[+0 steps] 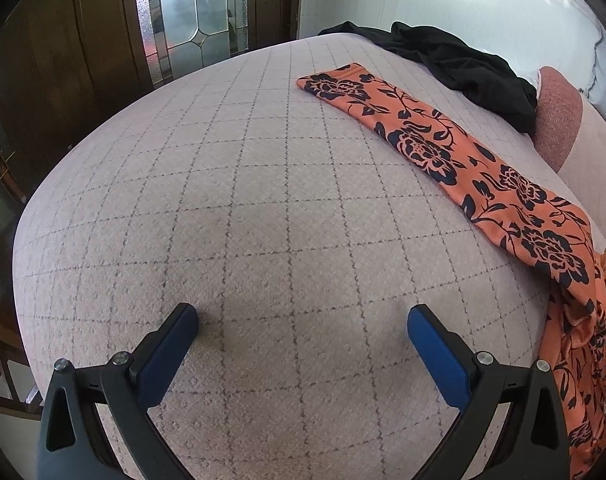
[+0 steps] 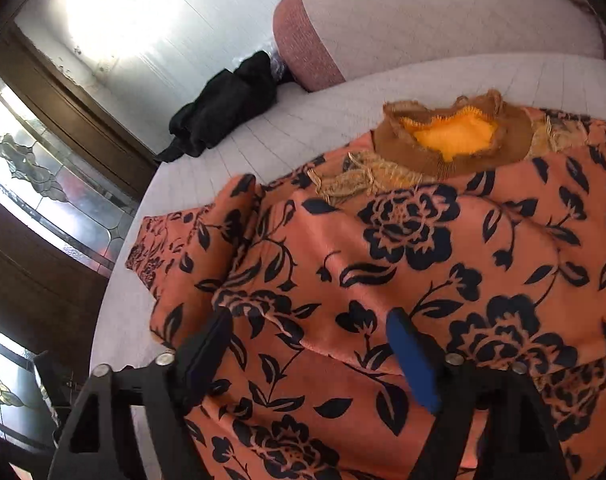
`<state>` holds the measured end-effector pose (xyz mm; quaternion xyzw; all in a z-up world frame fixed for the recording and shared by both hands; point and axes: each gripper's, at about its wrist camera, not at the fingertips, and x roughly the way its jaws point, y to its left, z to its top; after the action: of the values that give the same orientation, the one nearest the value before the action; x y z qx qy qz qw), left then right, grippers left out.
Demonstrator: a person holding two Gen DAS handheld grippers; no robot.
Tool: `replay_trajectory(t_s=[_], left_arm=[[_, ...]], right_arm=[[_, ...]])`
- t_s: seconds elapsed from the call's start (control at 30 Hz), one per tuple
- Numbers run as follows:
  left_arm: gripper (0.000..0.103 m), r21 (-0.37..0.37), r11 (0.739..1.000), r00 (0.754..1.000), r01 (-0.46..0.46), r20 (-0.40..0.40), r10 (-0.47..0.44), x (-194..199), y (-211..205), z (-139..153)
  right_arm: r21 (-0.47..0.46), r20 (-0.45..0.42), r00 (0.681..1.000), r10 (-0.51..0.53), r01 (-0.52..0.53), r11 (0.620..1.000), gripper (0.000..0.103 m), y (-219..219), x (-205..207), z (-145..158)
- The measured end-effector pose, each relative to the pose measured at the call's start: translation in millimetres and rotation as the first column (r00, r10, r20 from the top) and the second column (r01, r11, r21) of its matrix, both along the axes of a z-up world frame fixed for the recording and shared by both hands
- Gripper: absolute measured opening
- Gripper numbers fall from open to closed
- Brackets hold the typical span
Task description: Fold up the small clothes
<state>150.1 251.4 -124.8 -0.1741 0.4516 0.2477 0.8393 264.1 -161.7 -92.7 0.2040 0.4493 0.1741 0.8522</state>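
Observation:
An orange garment with dark navy flowers (image 2: pixel 403 248) lies on the grey checked bed cover (image 1: pixel 263 200). Its brown neckline with a yellow lining (image 2: pixel 455 140) faces the far side in the right wrist view. One long sleeve (image 1: pixel 443 140) stretches flat across the cover in the left wrist view. My right gripper (image 2: pixel 309 320) hovers over the garment's body with its jaws wide apart and no cloth pinched between them. My left gripper (image 1: pixel 303 316) stands open over bare cover, left of the garment, touching nothing.
A crumpled black garment (image 1: pixel 463 68) lies at the far edge of the bed by a pink and white pillow (image 1: pixel 559 116). Dark wooden doors with leaded glass (image 1: pixel 191 12) stand beyond the bed. The bed edge curves away on the left.

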Motion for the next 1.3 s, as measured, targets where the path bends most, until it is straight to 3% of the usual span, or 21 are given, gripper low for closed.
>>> replay_trajectory(t_s=[0.1, 0.17, 0.3, 0.47, 0.53, 0.6, 0.67, 0.7, 0.83, 1.0, 1.07, 1.13, 1.2, 1.23, 1.3], left_arm=[[0.103, 0.014, 1.0, 1.0, -0.005, -0.011, 0.005, 1.3, -2.8, -0.9], [0.103, 0.026, 1.0, 1.0, 0.002, -0.019, -0.002, 1.7, -4.8, -1.9], [0.103, 0.032, 0.999, 1.0, 0.012, -0.016, -0.011, 1.4, -5.6, -2.4], [0.103, 0.038, 0.999, 1.0, 0.005, -0.017, -0.005, 0.9, -5.3, -2.6], [0.103, 0.038, 0.999, 1.0, 0.004, -0.017, -0.003, 1.7, -5.1, -2.7], [0.103, 0.036, 0.999, 1.0, 0.006, -0.017, -0.005, 2.3, -4.6, -2.5], [0.103, 0.033, 0.999, 1.0, 0.005, -0.015, -0.004, 2.7, -3.9, -2.2], [0.103, 0.031, 1.0, 1.0, 0.003, -0.015, -0.003, 3.0, -3.8, -2.1], [0.103, 0.027, 1.0, 1.0, 0.008, -0.011, -0.007, 2.7, -3.7, -2.2], [0.103, 0.039, 0.999, 1.0, 0.014, -0.013, -0.014, 2.6, -5.9, -3.0], [0.103, 0.04, 0.999, 1.0, 0.017, -0.011, -0.016, 2.5, -5.8, -3.2], [0.103, 0.04, 0.999, 1.0, 0.016, -0.01, -0.015, 2.7, -5.5, -2.9], [0.103, 0.038, 0.999, 1.0, 0.006, -0.01, -0.006, 3.9, -5.0, -3.0], [0.103, 0.039, 0.999, 1.0, 0.002, -0.01, -0.001, 4.4, -4.9, -2.9], [0.103, 0.038, 0.999, 1.0, -0.003, -0.011, 0.003, 5.2, -4.5, -3.0]], right_arm=[[0.012, 0.065, 0.998, -0.022, 0.021, 1.0, 0.084, -18.8, 2.3, 28.4], [0.095, 0.071, 0.996, -0.054, 0.047, 0.994, 0.085, -28.7, 8.8, 38.0], [0.331, -0.025, 0.999, -0.039, 0.045, 0.943, 0.085, -24.5, 27.3, 15.9], [0.5, -0.036, 0.999, 0.023, -0.002, 0.866, 0.085, 12.1, 49.0, 4.2], [0.513, -0.084, 0.995, 0.055, -0.004, 0.858, 0.086, 33.0, 60.1, -15.7], [0.531, -0.218, 0.964, 0.154, -0.015, 0.847, 0.086, 60.6, 61.3, -47.1], [0.522, -0.136, 0.965, 0.225, -0.123, 0.844, 0.087, 74.3, 51.6, -35.1], [0.555, -0.137, 0.951, 0.276, -0.157, 0.817, 0.087, 80.2, 51.3, -32.9], [0.523, -0.06, 0.987, 0.146, -0.093, 0.847, 0.087, 55.6, 57.7, -4.7], [0.499, -0.126, 0.988, -0.086, 0.138, 0.855, 0.087, 21.7, 81.9, -17.5], [0.492, -0.198, 0.978, -0.06, 0.153, 0.857, 0.087, 28.4, 94.2, -38.6], [0.467, -0.183, 0.983, -0.03, 0.114, 0.877, 0.088, 34.1, 98.9, -28.2], [0.565, -0.135, 0.991, 0.015, 0.065, 0.823, 0.088, 38.1, 103.7, -12.5], [0.568, -0.111, 0.994, 0.011, 0.055, 0.821, 0.088, 38.4, 103.5, -6.5], [0.472, -0.133, 0.991, 0.028, 0.038, 0.881, 0.091, 54.5, 110.4, -10.3]])
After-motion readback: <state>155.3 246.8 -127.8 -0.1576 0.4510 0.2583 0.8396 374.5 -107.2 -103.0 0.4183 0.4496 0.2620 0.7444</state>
